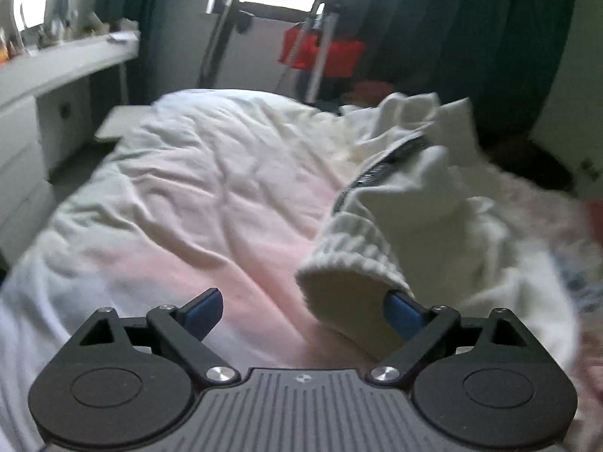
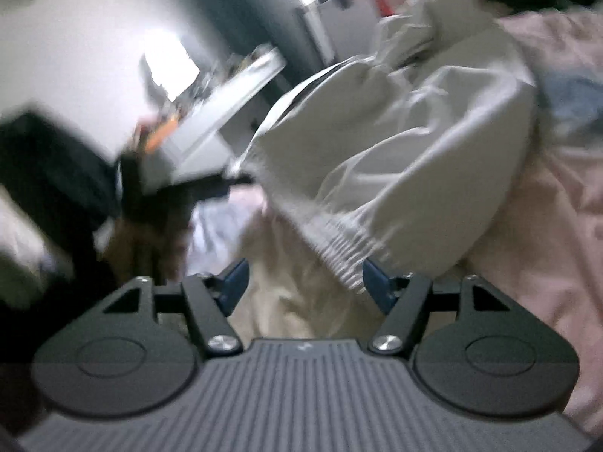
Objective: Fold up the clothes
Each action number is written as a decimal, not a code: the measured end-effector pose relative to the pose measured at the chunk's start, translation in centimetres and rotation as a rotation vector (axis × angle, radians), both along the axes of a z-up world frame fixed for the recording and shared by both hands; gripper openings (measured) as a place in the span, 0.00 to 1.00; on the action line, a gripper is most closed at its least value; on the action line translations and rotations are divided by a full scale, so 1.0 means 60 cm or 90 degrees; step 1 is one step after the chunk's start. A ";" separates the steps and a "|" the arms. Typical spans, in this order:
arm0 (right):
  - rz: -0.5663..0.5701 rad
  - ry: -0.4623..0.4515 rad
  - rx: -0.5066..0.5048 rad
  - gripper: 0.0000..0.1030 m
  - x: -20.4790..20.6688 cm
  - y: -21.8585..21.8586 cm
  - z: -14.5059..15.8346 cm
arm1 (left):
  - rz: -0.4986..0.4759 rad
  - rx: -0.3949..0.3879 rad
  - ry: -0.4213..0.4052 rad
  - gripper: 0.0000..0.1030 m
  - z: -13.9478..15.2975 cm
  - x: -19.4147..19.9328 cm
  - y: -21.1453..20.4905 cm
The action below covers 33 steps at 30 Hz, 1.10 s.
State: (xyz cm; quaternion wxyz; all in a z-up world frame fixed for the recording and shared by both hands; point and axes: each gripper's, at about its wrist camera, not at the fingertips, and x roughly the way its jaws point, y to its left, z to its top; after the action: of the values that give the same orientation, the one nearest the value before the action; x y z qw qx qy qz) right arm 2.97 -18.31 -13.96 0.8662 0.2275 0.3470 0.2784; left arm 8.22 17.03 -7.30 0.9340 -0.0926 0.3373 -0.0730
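A cream zip-up jacket (image 1: 426, 203) lies bunched on the right side of a bed with a pale pink cover (image 1: 196, 196). Its ribbed cuff (image 1: 350, 260) drapes over the right finger of my left gripper (image 1: 301, 316), whose jaws stand wide apart. In the right wrist view the same jacket (image 2: 407, 132) hangs in front, its elastic hem (image 2: 346, 252) lying between the spread jaws of my right gripper (image 2: 305, 286). Both views are motion-blurred.
A white desk (image 1: 64, 64) with small items stands left of the bed. A window, dark curtains (image 1: 471, 30) and a stand with something red (image 1: 324, 52) are beyond the bed's far end. Dark blurred objects (image 2: 56, 173) sit at the left in the right wrist view.
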 end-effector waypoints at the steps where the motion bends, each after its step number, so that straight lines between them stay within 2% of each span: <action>1: -0.038 0.015 0.020 0.67 0.005 -0.016 -0.006 | -0.012 -0.021 -0.006 0.96 0.002 -0.010 0.005; 5: -0.183 0.105 0.055 0.69 0.029 -0.064 -0.049 | -0.045 -0.158 -0.028 1.00 0.002 -0.017 0.034; 7: -0.215 0.162 0.099 0.69 0.042 -0.077 -0.083 | -0.056 -0.180 -0.015 1.00 -0.011 0.008 0.022; 9: -0.206 0.205 0.151 0.69 0.057 -0.076 -0.115 | -0.049 -0.180 0.014 1.00 -0.027 0.038 0.006; 11: -0.198 0.225 0.177 0.69 0.071 -0.068 -0.137 | -0.029 -0.170 0.052 0.99 -0.048 0.076 -0.011; 14: -0.199 0.203 0.192 0.69 0.069 -0.060 -0.138 | 0.023 -0.127 0.059 0.87 -0.060 0.124 -0.027; 16: -0.201 0.189 0.202 0.68 0.067 -0.054 -0.139 | 0.059 -0.169 0.059 0.78 -0.053 0.133 -0.010; 17: -0.201 0.181 0.207 0.65 0.066 -0.051 -0.139 | 0.077 -0.190 0.060 0.65 -0.050 0.137 -0.001; 18: -0.202 0.174 0.212 0.53 0.066 -0.048 -0.139 | 0.096 -0.211 0.060 0.58 -0.046 0.142 0.008; 19: -0.203 0.167 0.214 0.37 0.064 -0.044 -0.139 | 0.114 -0.231 0.060 0.53 -0.043 0.146 0.016; 21: -0.210 0.140 0.192 0.25 0.056 -0.024 -0.129 | 0.133 -0.259 0.052 0.46 -0.030 0.151 0.032; 22: -0.209 0.129 0.197 0.19 0.048 -0.009 -0.122 | 0.135 -0.265 0.044 0.37 -0.021 0.152 0.039; 25: -0.197 0.099 0.225 0.11 0.032 0.047 -0.104 | 0.156 -0.232 0.017 0.32 0.029 0.164 0.058; 27: -0.176 0.079 0.256 0.10 0.027 0.097 -0.095 | 0.182 -0.192 -0.016 0.29 0.073 0.180 0.086; 30: -0.123 0.070 0.279 0.10 0.066 0.205 -0.084 | 0.235 -0.115 -0.056 0.24 0.138 0.213 0.142; 33: -0.064 0.073 0.291 0.10 0.121 0.315 -0.079 | 0.301 -0.031 -0.071 0.21 0.190 0.255 0.219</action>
State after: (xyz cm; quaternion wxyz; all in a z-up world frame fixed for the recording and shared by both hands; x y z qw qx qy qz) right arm 10.24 0.62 -18.69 0.7837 0.4502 0.3120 0.2928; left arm 23.52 30.14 4.08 0.9397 -0.1874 0.2525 0.1349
